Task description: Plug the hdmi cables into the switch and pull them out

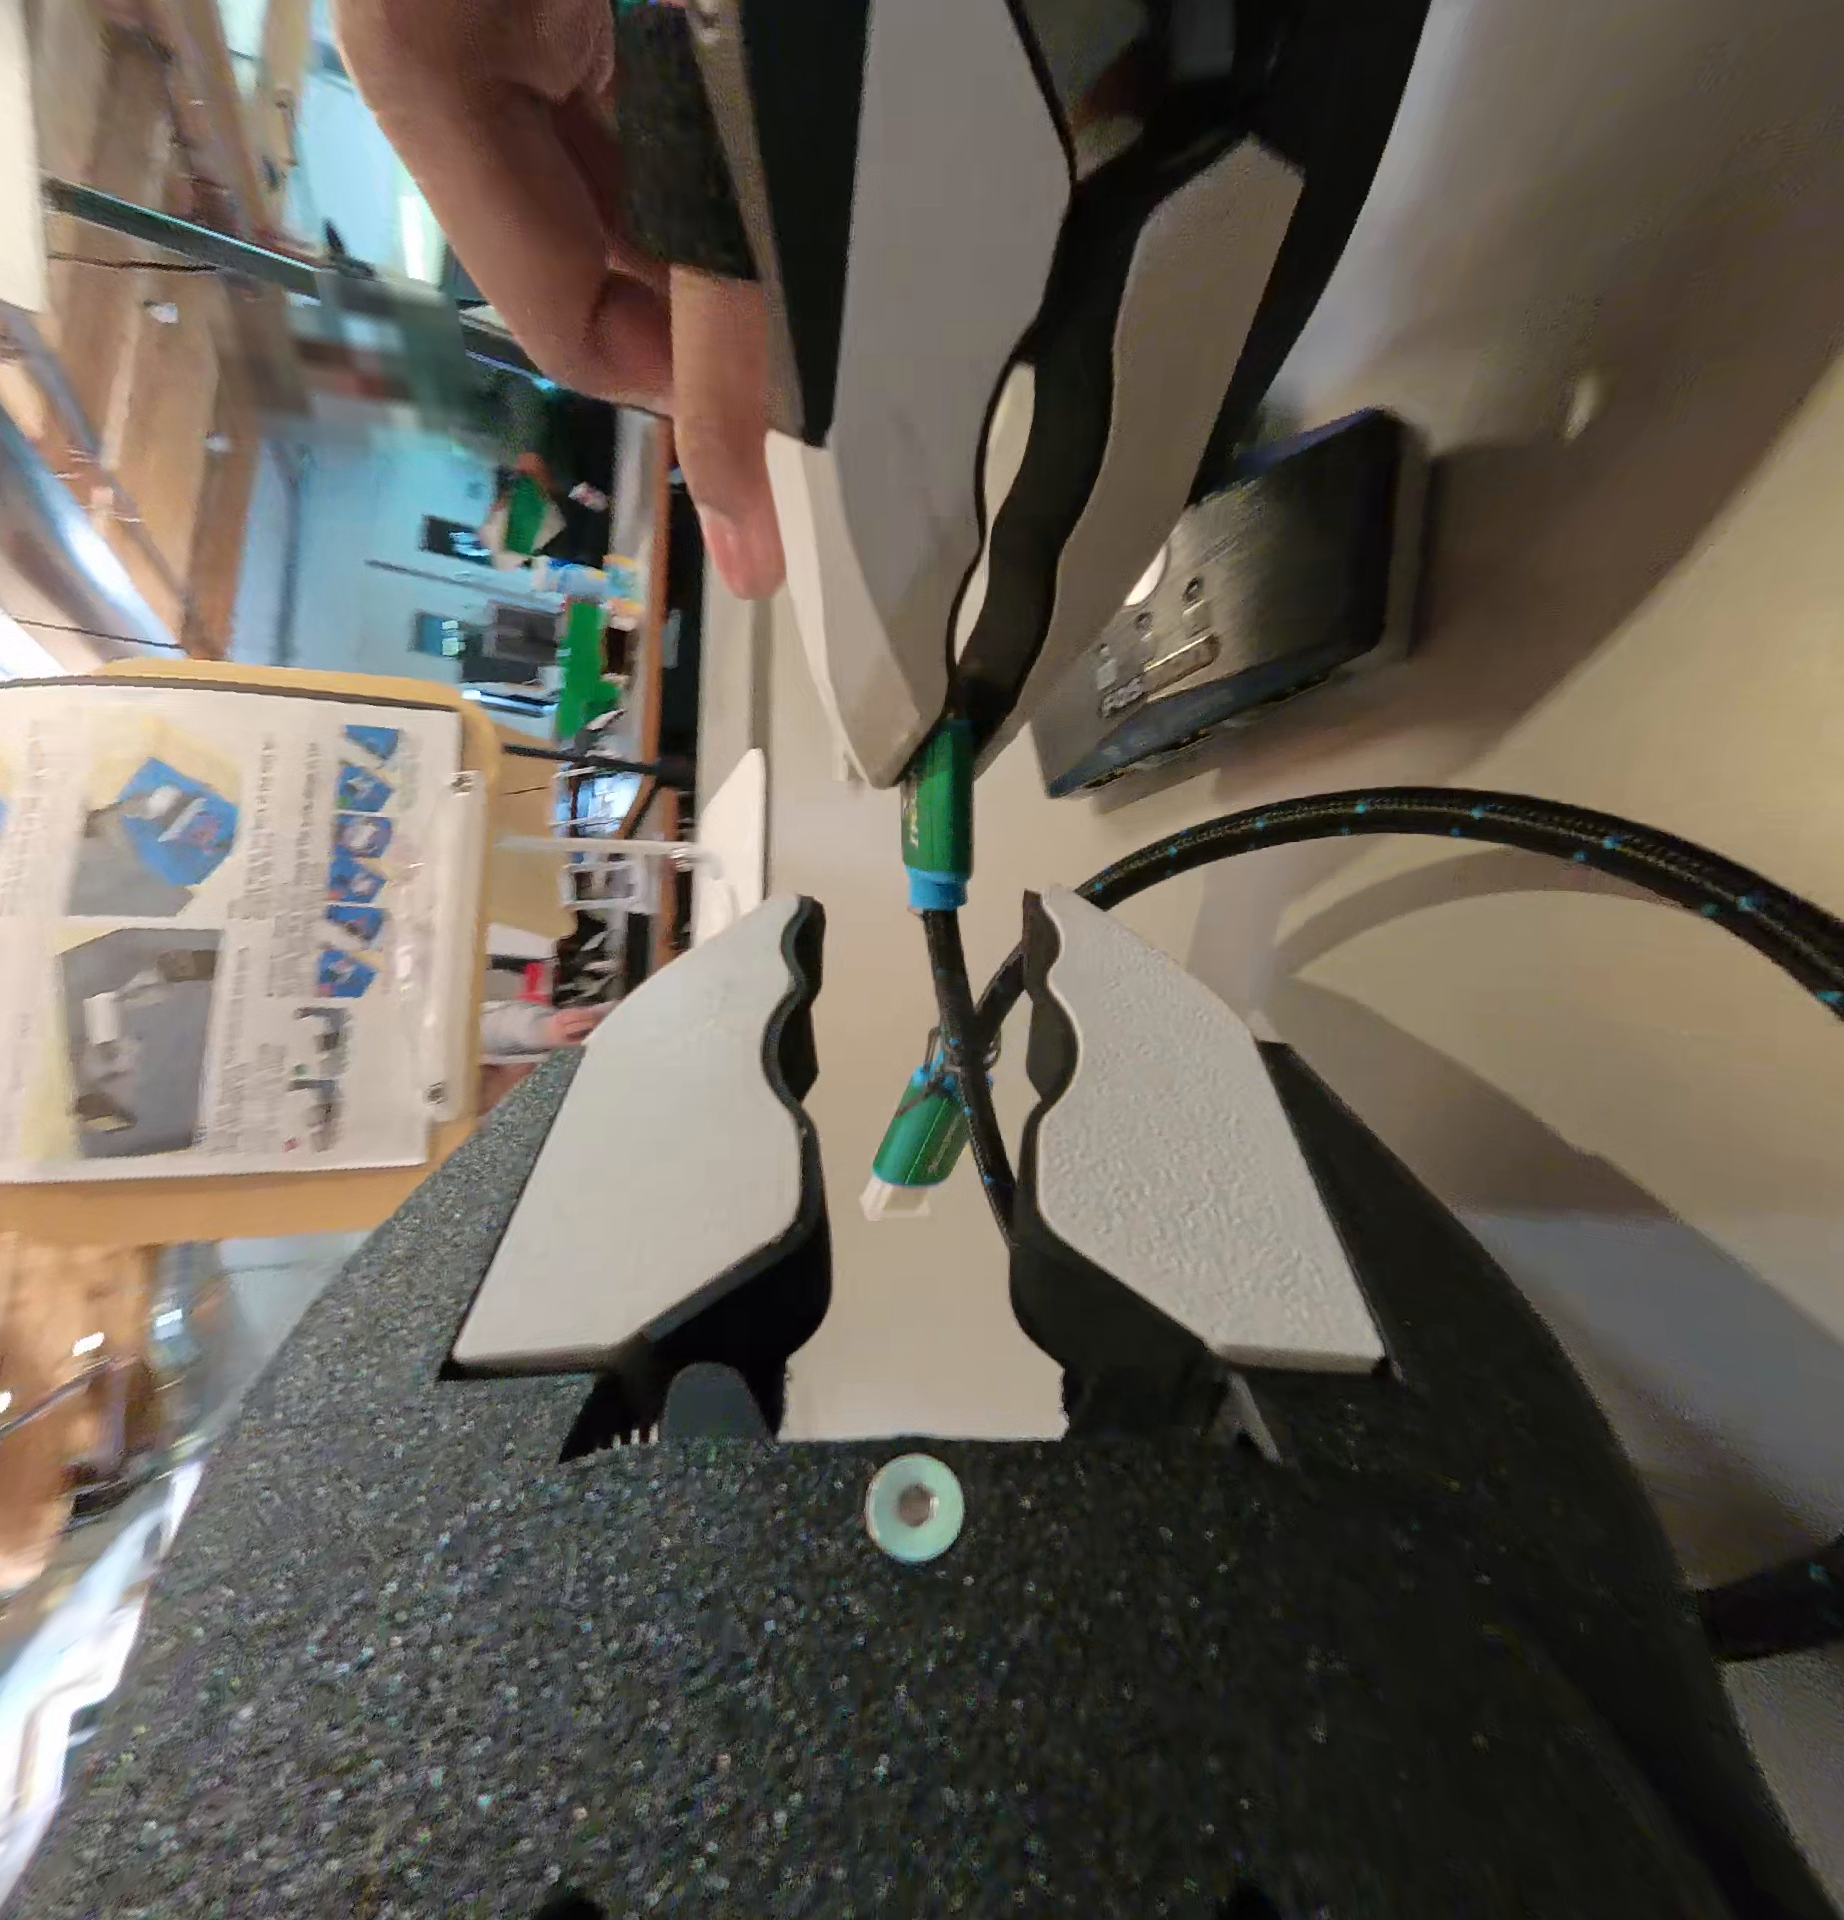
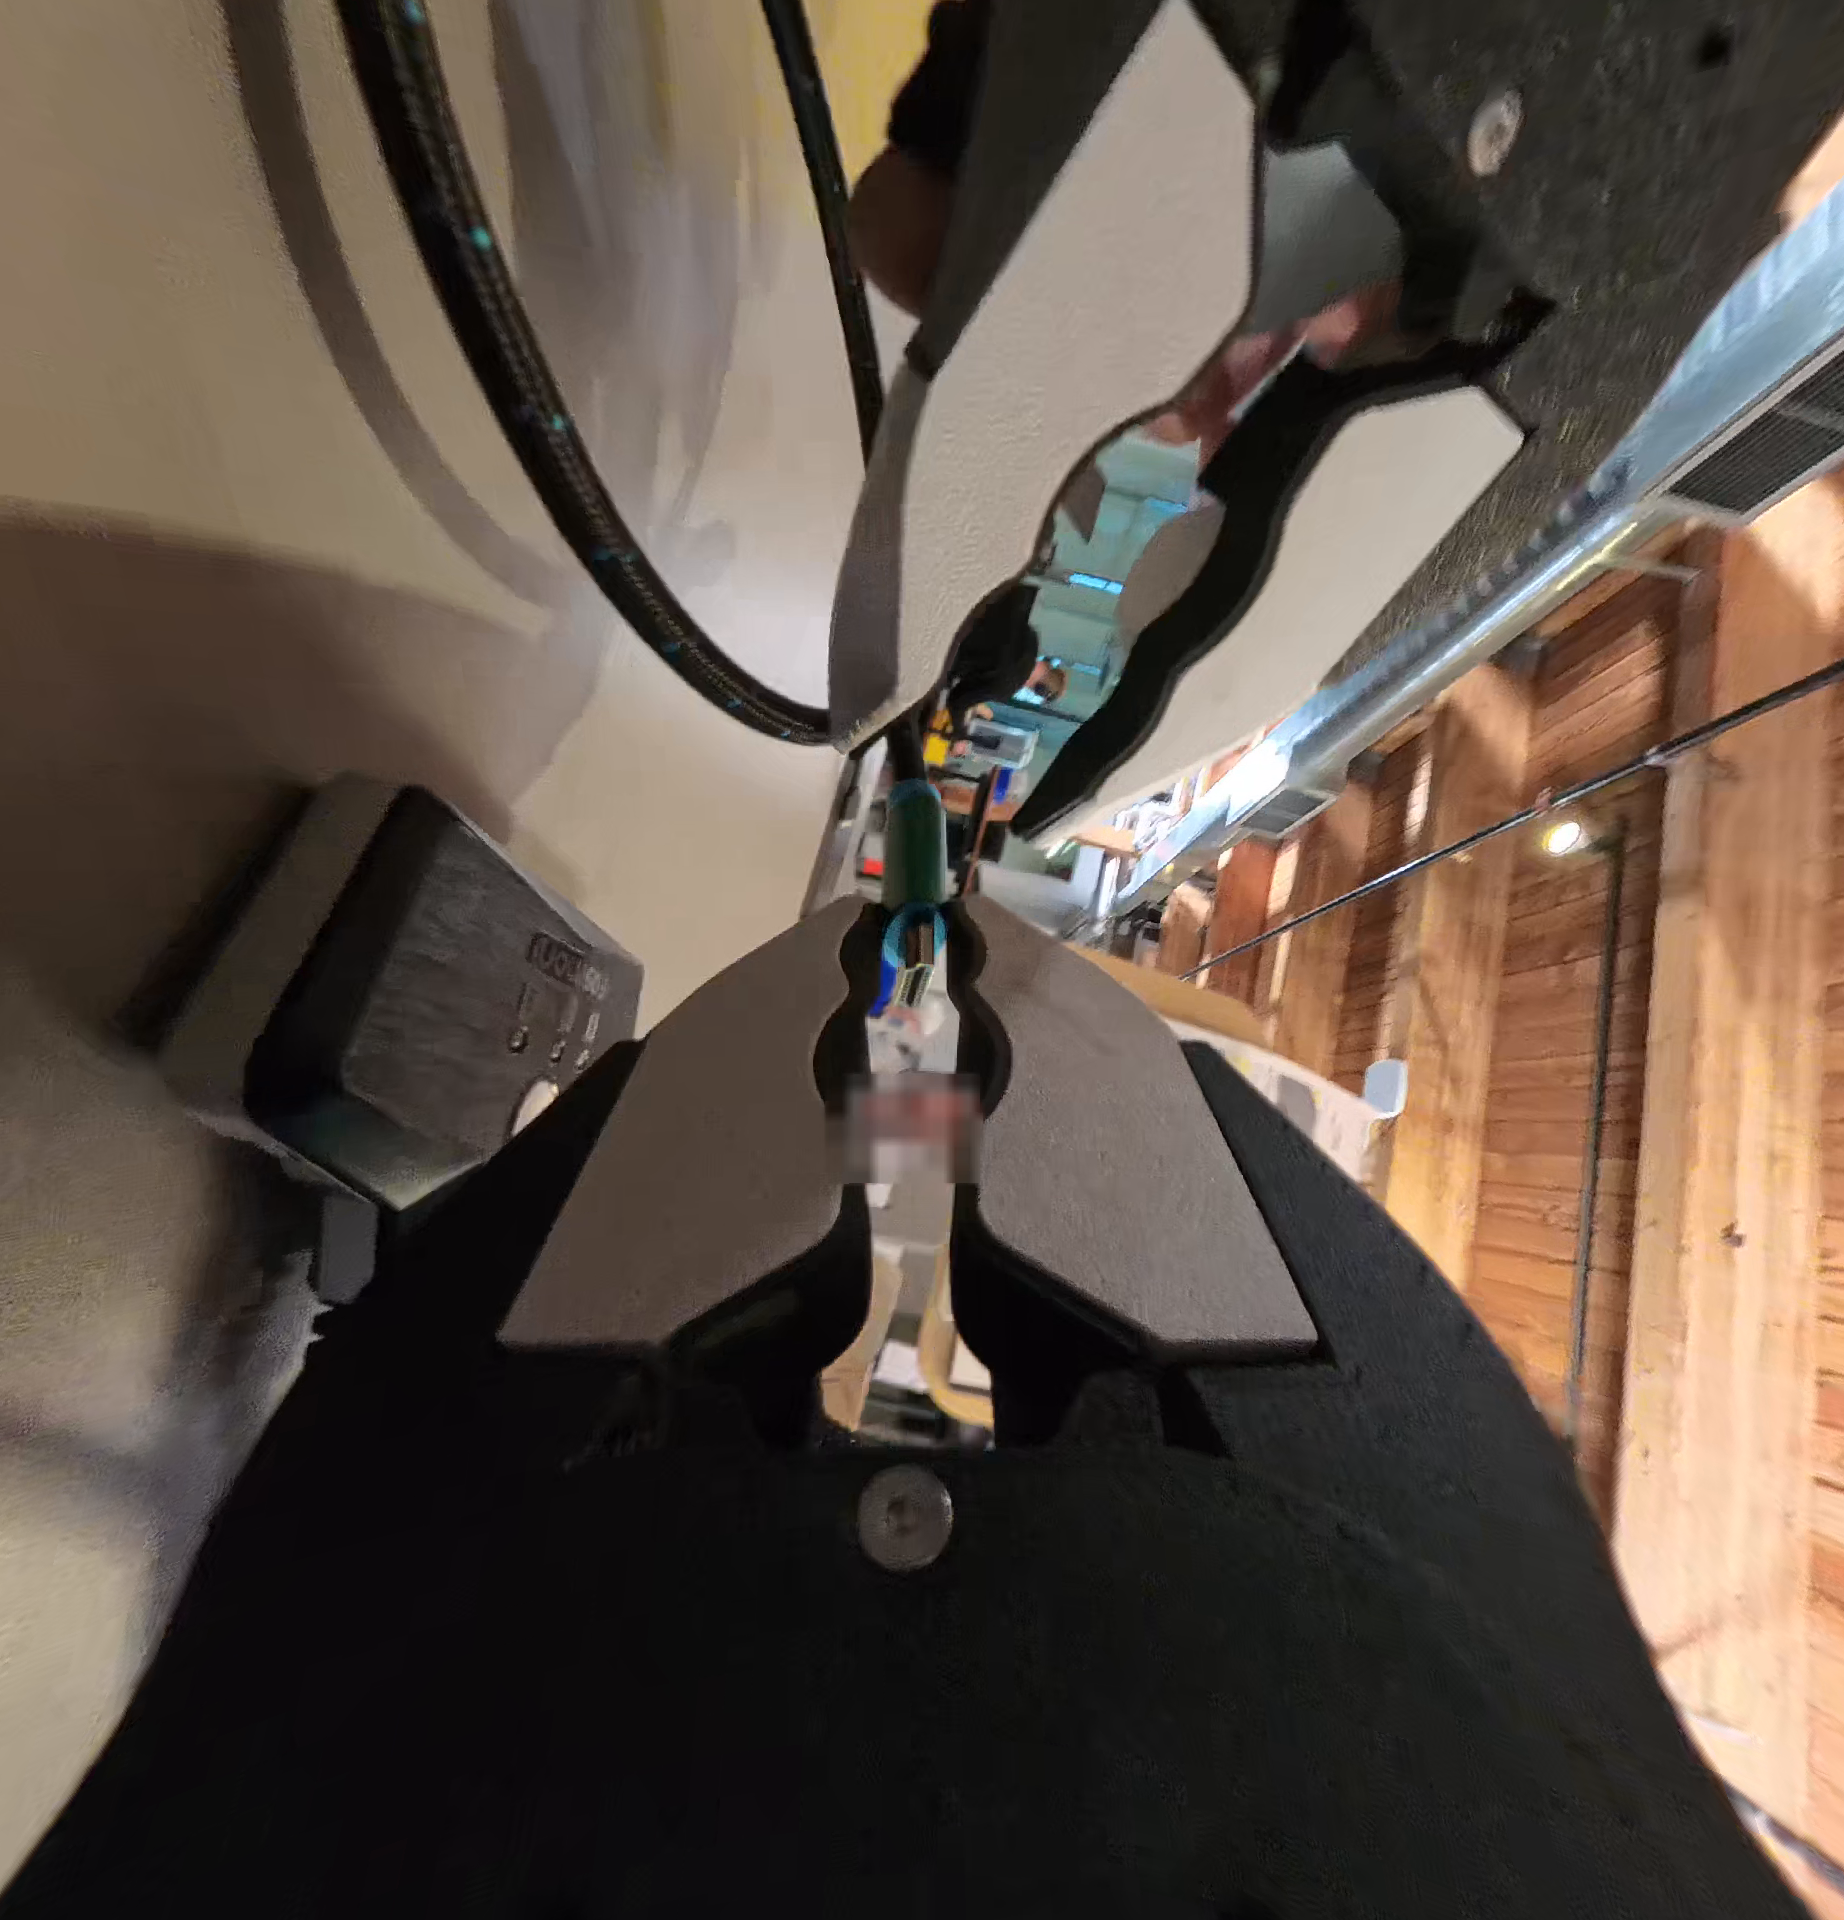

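Right claw (image 2: 910, 935): we see its tips clamped on the front end of a green plug (image 2: 913, 847), the metal connector poking back between the fingers.
Left claw (image 1: 923, 914): its fingers stand apart, with the black braided cable (image 1: 949, 977) running between them and touching neither pad that we can see.
Second plug (image 1: 918, 1143): a matching green one with a white cap hangs low between the left fingers, tied to the cable.
Black box (image 1: 1240, 613): it sits on the desk (image 1: 1624, 935) just beside the held plug, ports facing us.
Risk, grip: we judge the hold shallow, near the tips; the plug could twist or slip.
Risk, cable: the stiff loop (image 1: 1520, 831) may drag the plug sideways, since nothing else holds it.
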`<state>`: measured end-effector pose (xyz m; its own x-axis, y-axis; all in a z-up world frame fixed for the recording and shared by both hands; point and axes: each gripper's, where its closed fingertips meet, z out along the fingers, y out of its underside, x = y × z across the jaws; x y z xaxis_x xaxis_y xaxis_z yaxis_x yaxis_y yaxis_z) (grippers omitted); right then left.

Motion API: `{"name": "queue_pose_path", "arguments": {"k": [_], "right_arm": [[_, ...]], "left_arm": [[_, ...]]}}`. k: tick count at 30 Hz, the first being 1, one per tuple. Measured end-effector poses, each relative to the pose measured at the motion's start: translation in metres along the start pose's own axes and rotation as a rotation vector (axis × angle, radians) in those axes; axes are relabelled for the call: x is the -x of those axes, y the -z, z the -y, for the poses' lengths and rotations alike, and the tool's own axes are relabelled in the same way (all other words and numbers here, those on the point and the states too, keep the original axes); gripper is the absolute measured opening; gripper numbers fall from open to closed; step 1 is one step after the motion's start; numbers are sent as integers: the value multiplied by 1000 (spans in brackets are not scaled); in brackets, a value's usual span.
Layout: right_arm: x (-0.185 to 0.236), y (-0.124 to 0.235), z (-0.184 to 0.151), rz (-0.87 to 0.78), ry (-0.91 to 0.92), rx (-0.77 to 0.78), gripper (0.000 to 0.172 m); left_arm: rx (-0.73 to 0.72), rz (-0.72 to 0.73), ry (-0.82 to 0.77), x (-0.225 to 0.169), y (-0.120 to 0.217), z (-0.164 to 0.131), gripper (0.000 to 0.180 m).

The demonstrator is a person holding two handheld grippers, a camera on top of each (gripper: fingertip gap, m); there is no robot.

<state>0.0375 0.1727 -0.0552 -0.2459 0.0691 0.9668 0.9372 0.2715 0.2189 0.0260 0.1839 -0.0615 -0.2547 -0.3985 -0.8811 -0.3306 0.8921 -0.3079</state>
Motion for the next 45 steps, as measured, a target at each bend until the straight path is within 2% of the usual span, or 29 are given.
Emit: {"name": "queue_pose_path", "arguments": {"k": [8, 12, 16, 21, 26, 29, 32, 36, 38, 39, 42, 45], "right_arm": [[-8, 2, 22, -115, 100, -96, 12], [-12, 3, 30, -157, 113, -125, 11], [-15, 4, 38, -200, 133, -158, 11], [-16, 5, 42, -216, 130, -184, 12], [-16, 4, 33, -174, 78, -146, 13], [-17, 4, 15, -59, -22, -86, 25], [-20, 9, -10, 132, -226, -6, 26], [-11, 31, -15, 518, -598, -35, 29], [4, 47, -9, 784, -712, -51, 42], [12, 51, -11, 873, -713, -31, 51], [35, 52, -28, 1031, -610, 81, 59], [51, 51, -30, 1175, -613, 136, 66]], "left_arm": [[-73, -428, 385, -21, 19, 10, 54], [-66, -535, 527, -22, 21, 6, 54], [-134, -707, 690, -31, 25, 12, 48], [-224, -808, 800, -35, 31, 19, 22], [-240, -758, 816, -33, 25, 19, 21], [-182, -719, 815, -35, 19, 7, 21], [-96, -683, 819, -40, 12, -8, 21], [-38, -657, 817, -45, 4, -16, 21], [-10, -642, 805, -47, -1, -18, 21], [1, -634, 800, -49, -4, -19, 21], [22, -611, 781, -52, -9, -20, 21], [33, -589, 756, -53, -11, -22, 21]]}}
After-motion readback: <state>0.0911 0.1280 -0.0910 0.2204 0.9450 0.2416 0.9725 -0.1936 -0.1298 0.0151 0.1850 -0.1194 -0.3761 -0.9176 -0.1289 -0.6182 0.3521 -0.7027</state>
